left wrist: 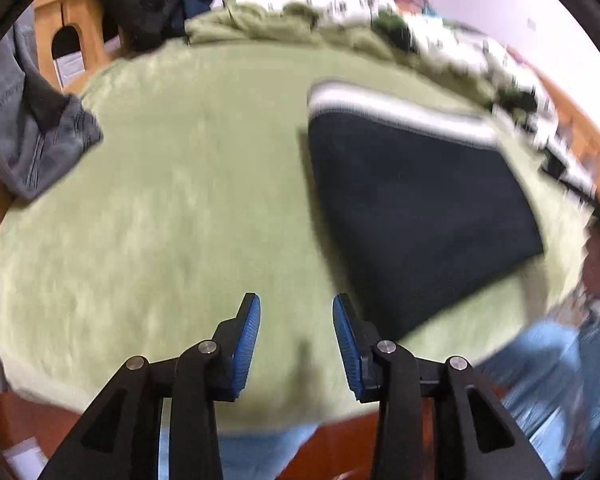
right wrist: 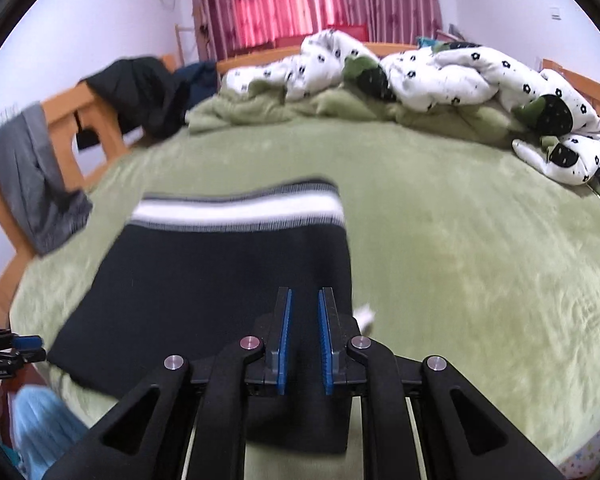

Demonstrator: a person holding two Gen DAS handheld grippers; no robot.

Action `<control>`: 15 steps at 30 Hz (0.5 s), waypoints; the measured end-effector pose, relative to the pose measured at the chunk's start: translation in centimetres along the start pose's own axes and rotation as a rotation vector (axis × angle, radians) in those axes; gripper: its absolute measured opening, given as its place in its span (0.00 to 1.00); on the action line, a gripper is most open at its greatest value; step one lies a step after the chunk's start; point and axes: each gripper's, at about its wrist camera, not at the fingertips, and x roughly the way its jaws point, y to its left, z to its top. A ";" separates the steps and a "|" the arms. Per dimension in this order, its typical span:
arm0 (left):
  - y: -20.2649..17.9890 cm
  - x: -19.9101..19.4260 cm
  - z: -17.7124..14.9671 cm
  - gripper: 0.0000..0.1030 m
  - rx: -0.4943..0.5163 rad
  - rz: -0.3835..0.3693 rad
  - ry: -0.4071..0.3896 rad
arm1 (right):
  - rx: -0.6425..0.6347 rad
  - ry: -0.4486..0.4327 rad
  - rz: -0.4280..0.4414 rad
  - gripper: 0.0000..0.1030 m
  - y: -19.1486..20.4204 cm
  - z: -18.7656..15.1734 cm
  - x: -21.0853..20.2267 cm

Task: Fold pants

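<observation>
Folded dark pants (right wrist: 220, 280) lie on a green blanket (right wrist: 460, 260), ahead-right of the left gripper (left wrist: 296, 320), jaws wide, empty. The right gripper (right wrist: 304, 312) hovers over them, jaws narrow; blur hides any contact.

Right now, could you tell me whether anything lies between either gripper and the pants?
Nothing visible does. The left gripper hangs open over bare green blanket beside the folded pants; the right gripper is open directly above them.
</observation>
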 end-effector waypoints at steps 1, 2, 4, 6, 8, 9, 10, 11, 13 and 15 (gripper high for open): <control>-0.2 0.1 1.0 0.36 -0.009 -0.007 -0.014 | 0.002 -0.007 -0.004 0.14 0.0 0.5 0.4; -0.6 0.5 2.6 0.37 -0.012 -0.009 -0.026 | 0.003 -0.010 -0.011 0.14 0.0 1.0 0.9; -1.6 1.6 4.6 0.37 -0.007 0.003 -0.046 | 0.009 -0.001 -0.026 0.14 0.4 2.2 2.6; -3.2 3.7 7.2 0.37 0.012 0.010 -0.051 | 0.019 0.008 -0.038 0.14 0.6 3.0 4.4; -4.0 5.0 8.4 0.37 0.023 0.009 -0.048 | 0.023 0.022 -0.042 0.14 0.8 3.6 5.9; -4.7 5.8 9.0 0.37 0.033 0.005 -0.046 | 0.033 0.028 -0.040 0.14 0.8 3.9 6.9; -5.5 6.6 9.7 0.37 0.042 0.006 -0.042 | 0.038 0.030 -0.038 0.14 0.9 4.0 7.3; -5.7 7.6 10.3 0.37 0.051 0.009 -0.034 | 0.040 0.035 -0.038 0.14 0.9 4.2 8.0; -6.5 9.1 11.0 0.37 0.067 0.024 -0.029 | 0.027 0.058 -0.045 0.14 0.9 4.4 9.5; -7.0 10.5 11.5 0.37 0.077 0.040 -0.022 | 0.025 0.078 -0.051 0.14 0.6 4.4 10.9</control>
